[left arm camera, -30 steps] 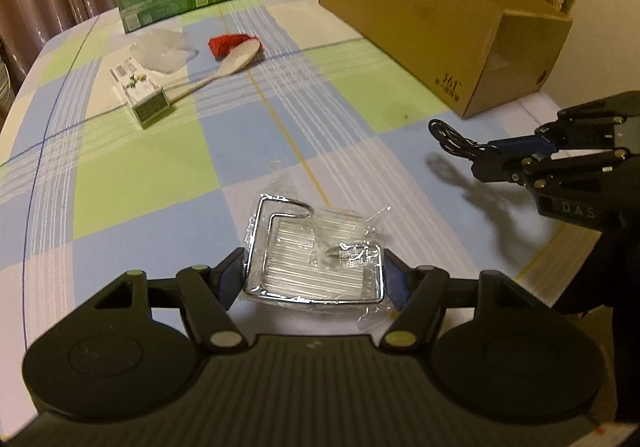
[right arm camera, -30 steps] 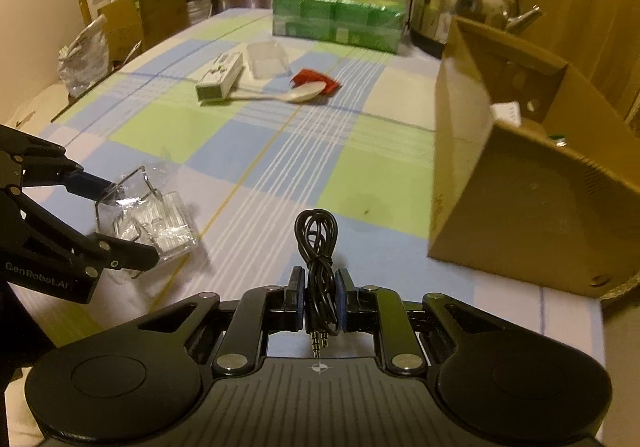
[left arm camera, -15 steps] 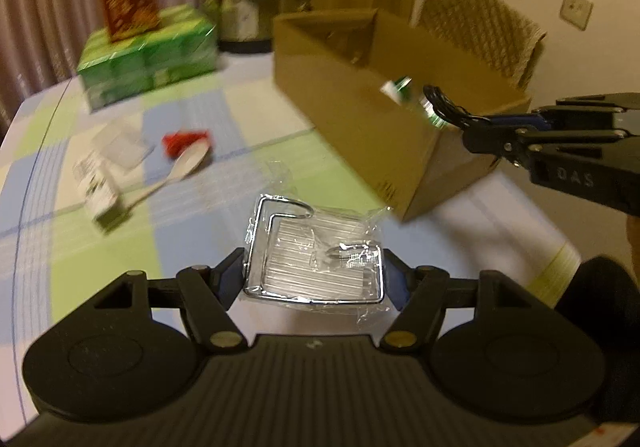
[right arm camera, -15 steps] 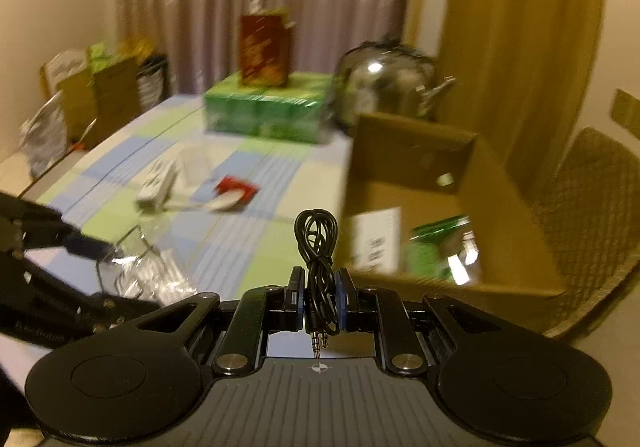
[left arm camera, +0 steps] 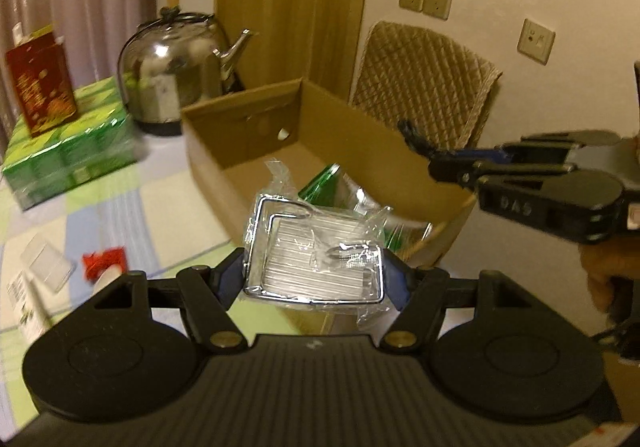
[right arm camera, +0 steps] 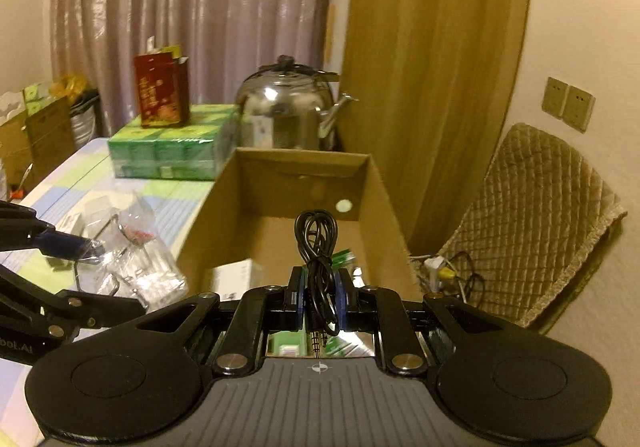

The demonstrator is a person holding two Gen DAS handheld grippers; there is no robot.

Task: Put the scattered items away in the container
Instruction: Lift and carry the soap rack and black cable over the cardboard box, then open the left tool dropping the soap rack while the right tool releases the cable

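Above corrugated cardboard box, coiled black cable, plastic-wrapped chrome wire rack

— What is hanging over the box?
— A wire rack in clear wrap, lying flat above its near edge, and a coiled black cable, standing upright, plugs pointing down.
— And the box?
— Brown cardboard, sitting open, already holding green packets and a white carton.

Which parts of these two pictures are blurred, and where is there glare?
Left wrist view: the tablecloth and the white box at left are smeared; the wire rack stays sharp; glare on the kettle. Right wrist view: box contents are blurred; the black cable is sharp.
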